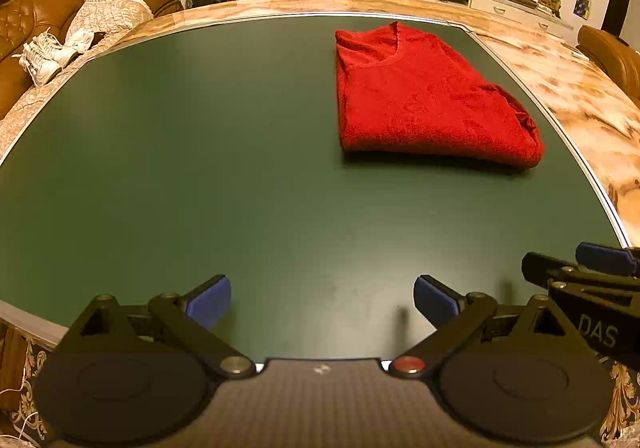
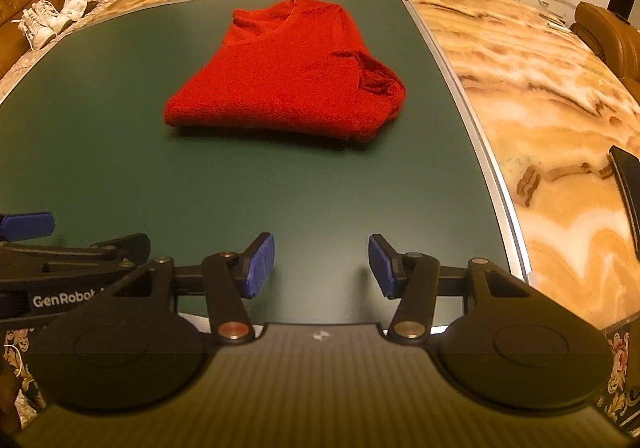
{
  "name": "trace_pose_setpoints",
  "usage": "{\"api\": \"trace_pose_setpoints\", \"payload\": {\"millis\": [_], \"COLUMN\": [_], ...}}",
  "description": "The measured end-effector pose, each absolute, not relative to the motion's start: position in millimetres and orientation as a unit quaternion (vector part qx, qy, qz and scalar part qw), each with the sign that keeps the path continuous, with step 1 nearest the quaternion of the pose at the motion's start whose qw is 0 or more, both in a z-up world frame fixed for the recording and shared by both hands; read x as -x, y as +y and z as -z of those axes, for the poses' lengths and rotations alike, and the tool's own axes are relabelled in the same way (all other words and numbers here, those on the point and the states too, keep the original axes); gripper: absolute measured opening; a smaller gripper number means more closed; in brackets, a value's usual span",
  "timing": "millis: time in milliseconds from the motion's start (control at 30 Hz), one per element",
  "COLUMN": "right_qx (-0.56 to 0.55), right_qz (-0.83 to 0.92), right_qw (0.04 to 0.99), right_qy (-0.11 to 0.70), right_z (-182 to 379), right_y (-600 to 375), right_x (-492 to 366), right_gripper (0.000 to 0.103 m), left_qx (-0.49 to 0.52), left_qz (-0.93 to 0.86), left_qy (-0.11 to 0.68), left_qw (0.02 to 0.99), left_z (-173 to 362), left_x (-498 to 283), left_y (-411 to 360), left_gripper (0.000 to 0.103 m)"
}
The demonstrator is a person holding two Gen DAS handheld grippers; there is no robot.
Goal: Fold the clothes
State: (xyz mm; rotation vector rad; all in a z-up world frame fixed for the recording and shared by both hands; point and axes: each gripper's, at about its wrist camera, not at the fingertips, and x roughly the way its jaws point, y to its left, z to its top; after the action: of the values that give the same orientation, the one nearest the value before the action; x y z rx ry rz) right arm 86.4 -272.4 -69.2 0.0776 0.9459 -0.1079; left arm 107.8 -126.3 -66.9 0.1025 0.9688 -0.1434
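Since the red top (image 2: 280, 75) already lies folded into a compact stack on the far right part of the green bench (image 2: 100, 151), near its metal edge, your folding looks essentially done. One sleeve end bunches slightly at its right side and could be tucked flat. Your left gripper (image 1: 322, 302) and right gripper (image 2: 321, 266) both stand wide with nothing between the pads, low over bare bench and well apart from the top.

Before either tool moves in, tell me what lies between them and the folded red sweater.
Nothing visible does. Only bare green mat lies between the open right tool and the folded red knit sweater, and likewise ahead of the open left tool.
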Motion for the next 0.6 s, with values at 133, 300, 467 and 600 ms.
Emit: {"api": "trace_pose_setpoints", "payload": {"millis": [133,300,467,600], "right_qx": [-0.039,-0.043,-0.042,-0.036], "right_qz": [0.051,0.051,0.053,0.055], "right_qw": [0.889,0.892,0.895,0.898], "right_qy": [0.454,0.447,0.442,0.435], "right_z": [75,80,85,87], "right_y": [-273,-273,-271,-269], "right_x": [-86,-86,-87,-87], "right_gripper": [0.06,0.06,0.06,0.06], "left_qx": [-0.049,-0.048,-0.046,-0.043], "left_qz": [0.071,0.07,0.067,0.067], "left_qy": [0.461,0.458,0.461,0.457], "left_qw": [0.883,0.885,0.884,0.886], "left_z": [71,76,83,84], "left_x": [-108,-110,-112,-112], "left_y": [-128,-128,-126,-125], "left_gripper": [0.1,0.1,0.102,0.103]}}
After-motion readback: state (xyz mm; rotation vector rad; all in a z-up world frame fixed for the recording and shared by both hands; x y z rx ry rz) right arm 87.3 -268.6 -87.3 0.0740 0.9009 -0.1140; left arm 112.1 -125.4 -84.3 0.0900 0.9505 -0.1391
